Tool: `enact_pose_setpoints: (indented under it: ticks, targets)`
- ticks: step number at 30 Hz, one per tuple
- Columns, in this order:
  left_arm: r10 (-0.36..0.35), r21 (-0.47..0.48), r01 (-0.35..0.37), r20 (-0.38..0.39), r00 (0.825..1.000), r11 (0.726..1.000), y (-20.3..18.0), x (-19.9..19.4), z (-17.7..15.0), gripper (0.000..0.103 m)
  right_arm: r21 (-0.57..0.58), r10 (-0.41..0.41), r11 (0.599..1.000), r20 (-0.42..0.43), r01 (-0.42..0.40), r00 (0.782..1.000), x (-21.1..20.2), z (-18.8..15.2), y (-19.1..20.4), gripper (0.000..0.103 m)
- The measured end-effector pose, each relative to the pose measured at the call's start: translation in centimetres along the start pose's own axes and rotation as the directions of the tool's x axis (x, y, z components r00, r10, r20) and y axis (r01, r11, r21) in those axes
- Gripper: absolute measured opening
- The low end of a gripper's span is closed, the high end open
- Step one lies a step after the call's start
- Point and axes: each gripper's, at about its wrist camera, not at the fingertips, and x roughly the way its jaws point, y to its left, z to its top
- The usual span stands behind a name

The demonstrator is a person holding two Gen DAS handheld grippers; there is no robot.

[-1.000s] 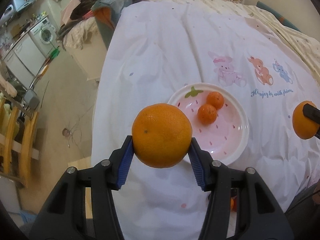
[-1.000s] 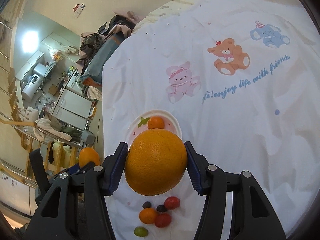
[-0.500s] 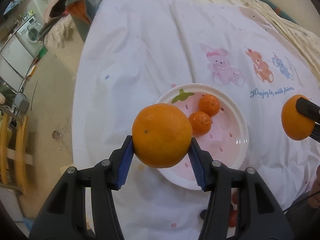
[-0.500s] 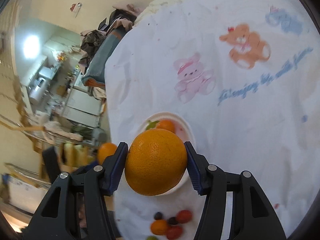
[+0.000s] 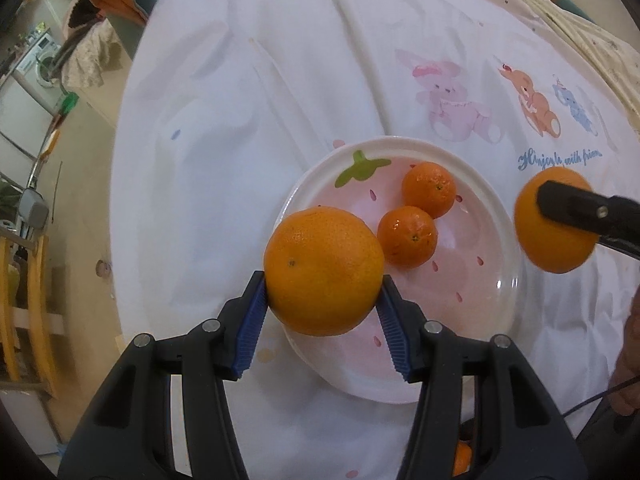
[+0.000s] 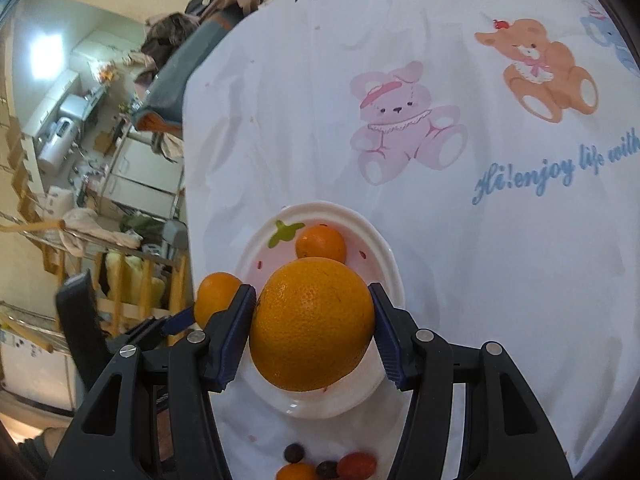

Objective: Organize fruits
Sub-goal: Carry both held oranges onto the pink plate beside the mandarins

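My left gripper (image 5: 322, 304) is shut on a large orange (image 5: 323, 270) and holds it above the near left rim of a white and pink strawberry plate (image 5: 500, 236). Two small mandarins (image 5: 407, 236) (image 5: 429, 189) lie on the plate. My right gripper (image 6: 312, 328) is shut on a second large orange (image 6: 312, 322), held over the plate (image 6: 386, 256); this orange shows in the left wrist view (image 5: 550, 240) just right of the plate. One mandarin (image 6: 320, 243) shows behind it. The left gripper's orange (image 6: 216, 296) shows at the left.
The table has a white cloth with cartoon bears (image 6: 400, 120). Several small fruits, red, dark and orange (image 6: 328, 466), lie on the cloth near the plate's front. The table's left edge (image 5: 120, 184) drops to the floor, with chairs and clutter beyond.
Both grippers have moved toward the plate with their oranges. The plate looks larger and closer in both views. The right orange has come nearer the plate's right rim.
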Motion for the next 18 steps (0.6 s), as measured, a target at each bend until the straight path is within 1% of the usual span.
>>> enact_pose_setpoints:
  ticks: [5,9,12,15,18]
  targets:
    - [0.013,0.023,-0.013,-0.013,1.000,1.000,-0.3,0.9,0.5,0.050,-0.008,-0.031,0.999,-0.024,0.031,0.999,1.9,0.5,-0.3,0.059]
    - [0.004,0.044,-0.003,-0.023,1.000,0.999,-0.9,1.7,0.9,0.050,-0.017,-0.048,0.999,-0.034,0.048,0.998,2.9,1.0,-0.3,0.059]
    - [-0.008,0.039,0.009,-0.036,0.999,0.999,-0.8,2.1,1.0,0.050,-0.020,-0.059,0.998,-0.040,0.059,0.997,3.4,1.4,-0.2,0.059]
    - [0.003,0.055,-0.001,-0.030,1.000,0.999,-1.1,2.2,1.1,0.051,-0.025,-0.071,0.997,-0.056,0.070,0.996,4.2,1.5,-0.1,0.059]
    - [0.002,0.050,0.000,-0.029,1.000,0.999,-1.1,2.4,1.2,0.051,-0.051,-0.112,0.993,-0.071,0.109,0.991,4.9,1.5,-0.2,0.059]
